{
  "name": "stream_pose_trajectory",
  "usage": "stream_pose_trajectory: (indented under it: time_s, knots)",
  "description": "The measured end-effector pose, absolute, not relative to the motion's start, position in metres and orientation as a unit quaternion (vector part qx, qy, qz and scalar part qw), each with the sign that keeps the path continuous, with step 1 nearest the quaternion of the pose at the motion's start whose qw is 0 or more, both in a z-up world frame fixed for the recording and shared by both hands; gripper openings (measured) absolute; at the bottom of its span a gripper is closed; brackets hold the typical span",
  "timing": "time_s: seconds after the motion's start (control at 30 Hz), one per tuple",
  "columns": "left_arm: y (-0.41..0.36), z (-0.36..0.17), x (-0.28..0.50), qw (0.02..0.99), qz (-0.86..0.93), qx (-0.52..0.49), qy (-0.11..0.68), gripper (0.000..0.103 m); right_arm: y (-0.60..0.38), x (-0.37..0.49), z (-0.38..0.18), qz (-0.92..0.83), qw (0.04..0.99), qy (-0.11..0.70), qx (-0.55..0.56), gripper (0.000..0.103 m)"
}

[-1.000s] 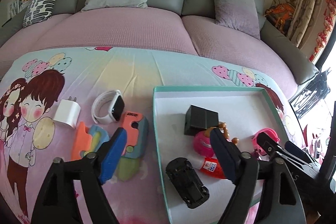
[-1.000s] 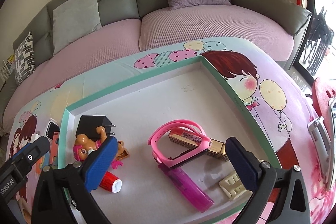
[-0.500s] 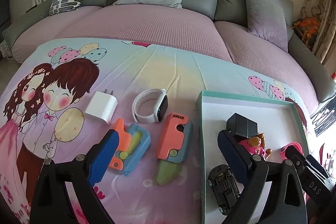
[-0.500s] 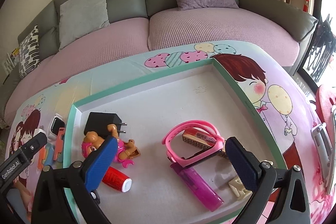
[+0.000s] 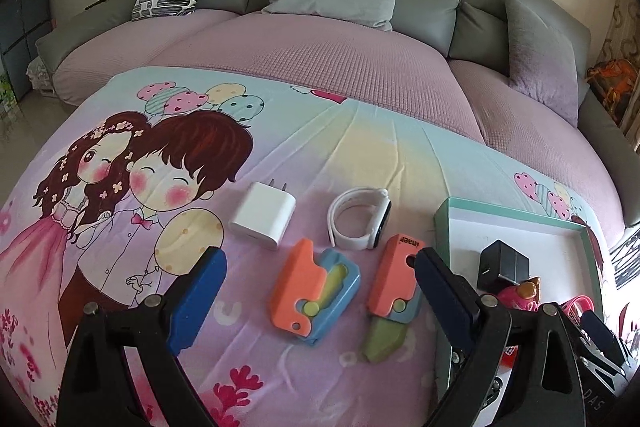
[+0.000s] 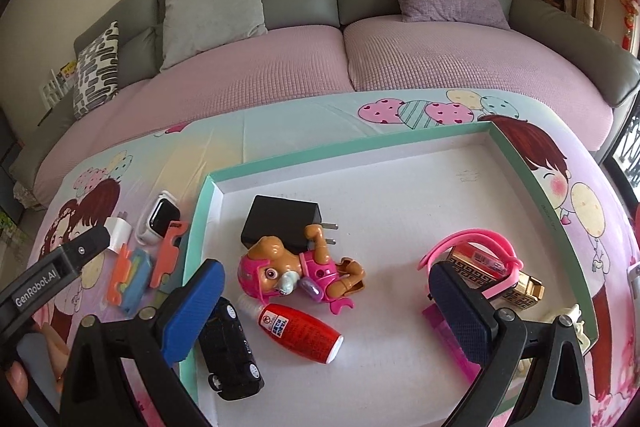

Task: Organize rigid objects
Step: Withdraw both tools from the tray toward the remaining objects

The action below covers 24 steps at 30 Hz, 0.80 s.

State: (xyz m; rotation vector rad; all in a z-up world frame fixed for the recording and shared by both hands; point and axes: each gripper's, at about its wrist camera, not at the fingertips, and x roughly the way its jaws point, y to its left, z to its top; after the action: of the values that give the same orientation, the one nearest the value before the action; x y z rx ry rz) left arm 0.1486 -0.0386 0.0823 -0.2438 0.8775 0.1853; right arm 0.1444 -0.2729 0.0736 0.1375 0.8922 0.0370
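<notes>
Behind everything runs a grey sofa with a mauve seat cover, and in front of it the surface wears a cartoon-print cloth. I take the teal-rimmed tray as my landmark. Inside it already lie a black charger, a pup figure, a red bottle, a black toy car, a pink band, a gold box and a purple lighter. Left of the tray, on the cloth, four things wait: a white charger, a white smartwatch, and two orange folding toy knives. I judge the job more than half done. My left hand-held gripper is spread wide and empty above the nearer toy knife; my right hand-held gripper hangs wide and empty over the tray.
</notes>
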Motion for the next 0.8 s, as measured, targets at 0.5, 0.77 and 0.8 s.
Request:
stream_pose_trajectory:
  time_s: [0.5,0.77,0.8]
  knots:
    - [0.02,0.075,0.137,0.892,0.135,-0.161,0.401,0.103,-0.204,0.146,0.07,0.091,0.896,0.433,0.047,0.103]
    - [0.024,0.055,0.144,0.88,0.107,-0.157,0.435,0.103,-0.187,0.147,0.067,0.088,0.896,0.434,0.028,0.103]
    - [0.02,0.052,0.147,0.878,0.102,-0.147,0.444,0.103,-0.188,0.146,0.068,0.084,0.897,0.433,0.024,0.103]
